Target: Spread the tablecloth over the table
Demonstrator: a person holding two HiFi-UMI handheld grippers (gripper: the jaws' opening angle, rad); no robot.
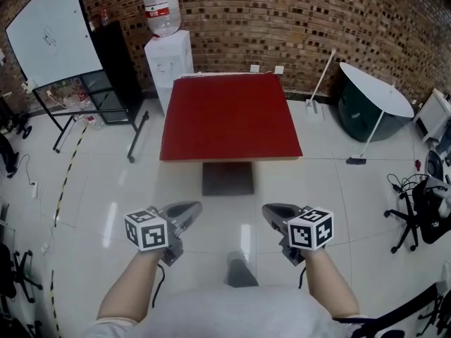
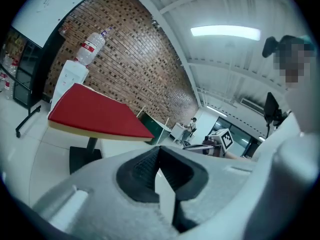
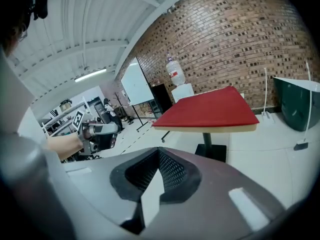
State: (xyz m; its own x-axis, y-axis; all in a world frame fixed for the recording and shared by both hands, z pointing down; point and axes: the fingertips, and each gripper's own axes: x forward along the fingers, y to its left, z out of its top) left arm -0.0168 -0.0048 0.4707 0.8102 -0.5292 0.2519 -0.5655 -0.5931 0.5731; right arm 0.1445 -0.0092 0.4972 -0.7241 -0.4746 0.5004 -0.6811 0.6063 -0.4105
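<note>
A red tablecloth [image 1: 229, 115] lies flat over the square table across the tiled floor from me, covering its top; it also shows in the left gripper view [image 2: 95, 113] and the right gripper view [image 3: 212, 109]. My left gripper [image 1: 189, 210] is held close to my body, well short of the table, its jaws shut with nothing between them [image 2: 159, 154]. My right gripper [image 1: 273, 211] hangs level with it on the right, also shut and empty [image 3: 159, 156]. Both point toward the table.
The table stands on a dark square base [image 1: 227, 178]. Behind it is a water dispenser [image 1: 168, 62] against the brick wall. A whiteboard [image 1: 53, 30] stands at the left, a tipped white table [image 1: 373, 94] at the right, and an office chair [image 1: 423, 210] at the far right.
</note>
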